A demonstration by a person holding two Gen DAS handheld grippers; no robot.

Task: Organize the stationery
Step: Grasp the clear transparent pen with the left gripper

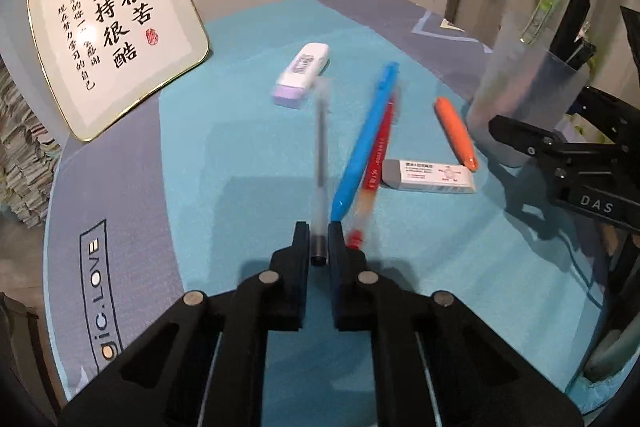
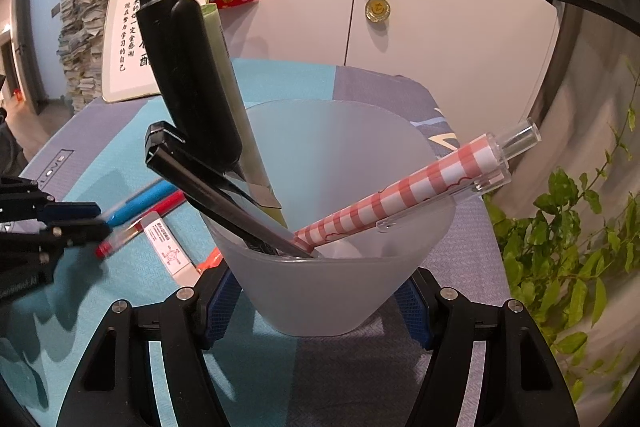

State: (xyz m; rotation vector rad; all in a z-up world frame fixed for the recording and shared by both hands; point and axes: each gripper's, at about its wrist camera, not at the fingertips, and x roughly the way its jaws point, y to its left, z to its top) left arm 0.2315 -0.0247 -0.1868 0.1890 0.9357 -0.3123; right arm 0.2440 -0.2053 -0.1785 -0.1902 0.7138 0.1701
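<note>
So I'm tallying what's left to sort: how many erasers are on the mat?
2: a purple-tipped eraser near the plaque, a white eraser beside the red pen. Others may be hidden.

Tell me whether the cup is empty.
Not empty. The cup holds a checked pen, black pens and a green one, leaning on its rim.

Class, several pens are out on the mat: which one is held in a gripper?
The clear pen with the black tip, clamped in the left gripper. The blue pen and red pen lie loose beside it.
</note>
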